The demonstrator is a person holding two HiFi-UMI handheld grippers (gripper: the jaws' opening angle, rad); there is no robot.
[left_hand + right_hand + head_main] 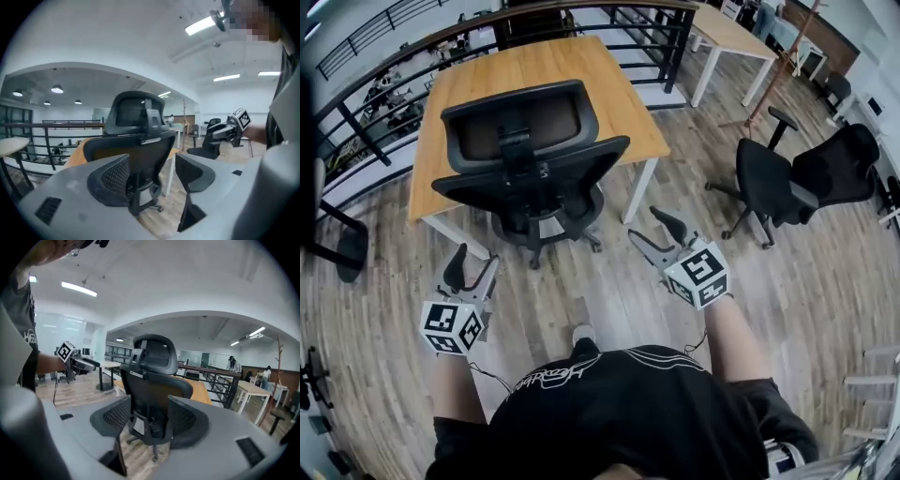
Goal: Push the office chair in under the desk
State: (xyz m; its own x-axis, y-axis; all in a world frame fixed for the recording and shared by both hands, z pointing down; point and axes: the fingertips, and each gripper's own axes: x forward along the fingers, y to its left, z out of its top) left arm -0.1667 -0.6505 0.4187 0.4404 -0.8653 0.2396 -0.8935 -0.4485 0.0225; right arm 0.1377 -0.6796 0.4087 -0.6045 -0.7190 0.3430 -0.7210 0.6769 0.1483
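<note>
A black office chair [528, 164] with a headrest stands at the near edge of the wooden desk [534, 70], its seat partly under the top and its back towards me. My left gripper [473, 268] hangs open a short way back from the chair, at its lower left. My right gripper [656, 234] is open too, at the chair's lower right, by the desk's white leg. Neither touches the chair. The left gripper view shows the chair back [133, 140] beyond the empty jaws of the left gripper [152, 174]. The right gripper view frames the chair [154, 380] beyond the empty right gripper [147, 417].
A second black office chair [797, 183] stands on the wooden floor to the right. A white-legged desk [731, 37] is at the back right, and a black railing [656, 33] runs behind the desk. My foot [581, 333] is just behind the chair.
</note>
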